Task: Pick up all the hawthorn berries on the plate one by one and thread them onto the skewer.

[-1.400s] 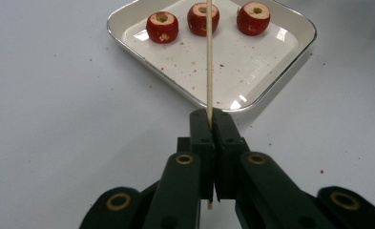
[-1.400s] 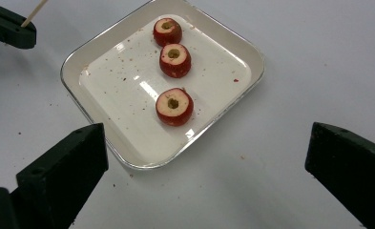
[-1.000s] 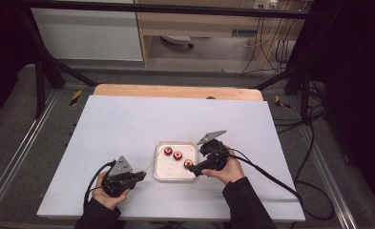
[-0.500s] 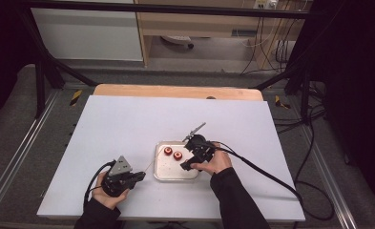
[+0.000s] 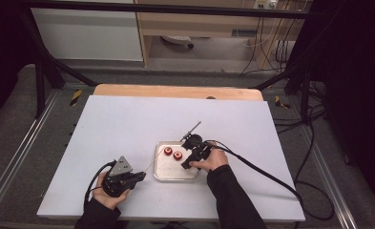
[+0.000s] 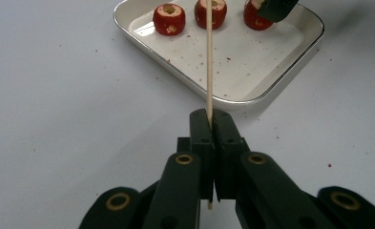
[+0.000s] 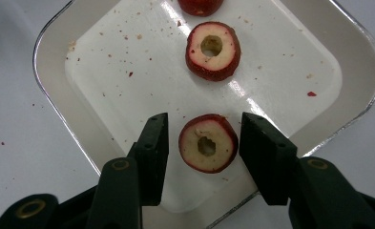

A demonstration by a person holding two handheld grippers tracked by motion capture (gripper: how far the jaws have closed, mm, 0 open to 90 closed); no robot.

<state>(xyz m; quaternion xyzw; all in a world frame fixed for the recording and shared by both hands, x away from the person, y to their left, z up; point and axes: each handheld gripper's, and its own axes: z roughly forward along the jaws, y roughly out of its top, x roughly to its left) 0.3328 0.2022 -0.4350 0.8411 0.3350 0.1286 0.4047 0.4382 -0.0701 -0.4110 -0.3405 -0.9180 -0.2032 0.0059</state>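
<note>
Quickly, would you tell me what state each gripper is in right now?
Left gripper: closed on the wooden skewer.
Right gripper: open, jaws either side of a cored red fruit in the tray.

Three cored red fruits (image 7: 208, 143) in white tray (image 7: 104, 62), holes up; thin wooden skewer (image 6: 209, 57) clamped, pointing trayward.
</note>
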